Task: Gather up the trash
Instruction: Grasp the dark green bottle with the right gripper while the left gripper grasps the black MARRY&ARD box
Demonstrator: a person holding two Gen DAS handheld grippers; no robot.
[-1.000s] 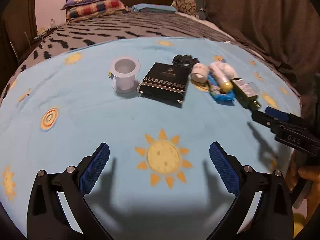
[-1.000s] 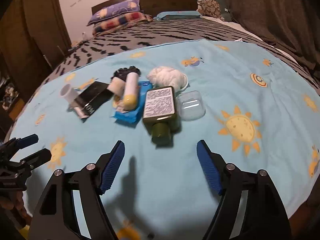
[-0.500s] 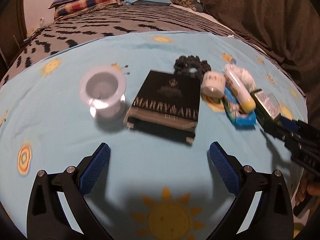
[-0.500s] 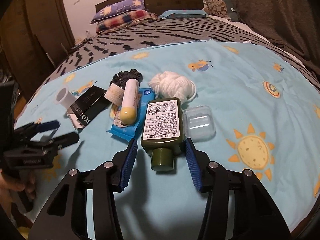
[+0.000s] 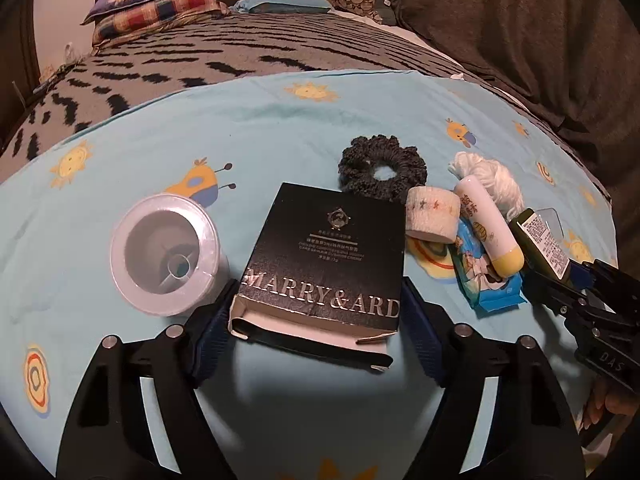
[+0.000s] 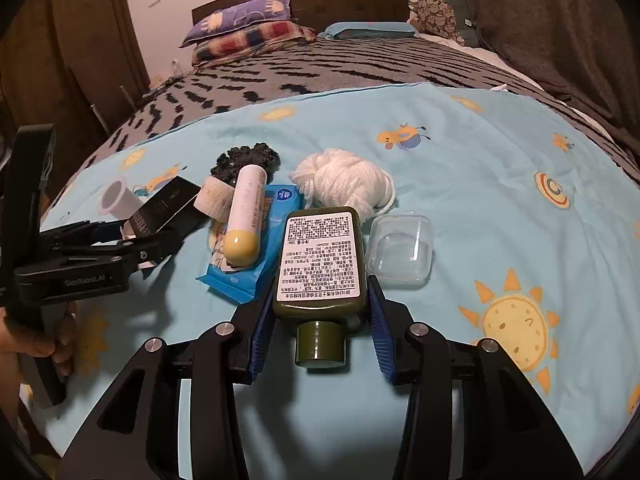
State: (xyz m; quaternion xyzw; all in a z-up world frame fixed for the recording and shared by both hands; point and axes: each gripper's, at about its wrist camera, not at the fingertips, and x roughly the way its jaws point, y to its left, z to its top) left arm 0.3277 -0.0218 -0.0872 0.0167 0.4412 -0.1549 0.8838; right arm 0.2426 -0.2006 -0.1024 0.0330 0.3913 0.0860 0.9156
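Note:
A black carton marked MARRY&ARD lies on the light blue sun-print sheet. My left gripper has its blue pads on both sides of the carton's near open end, shut on it. A dark green flat bottle with a white label lies cap toward me. My right gripper has its pads against the bottle's shoulders, shut on it. The bottle also shows in the left wrist view, and the carton in the right wrist view.
A white tape spool, a dark scrunchie, a bandage roll, a white-and-yellow tube, a blue wipes packet, white yarn and a clear plastic case lie around. Pillows lie at the bed's head.
Both grippers have moved forward and closed in: the left from wide open around the carton, the right tighter around the green bottle.

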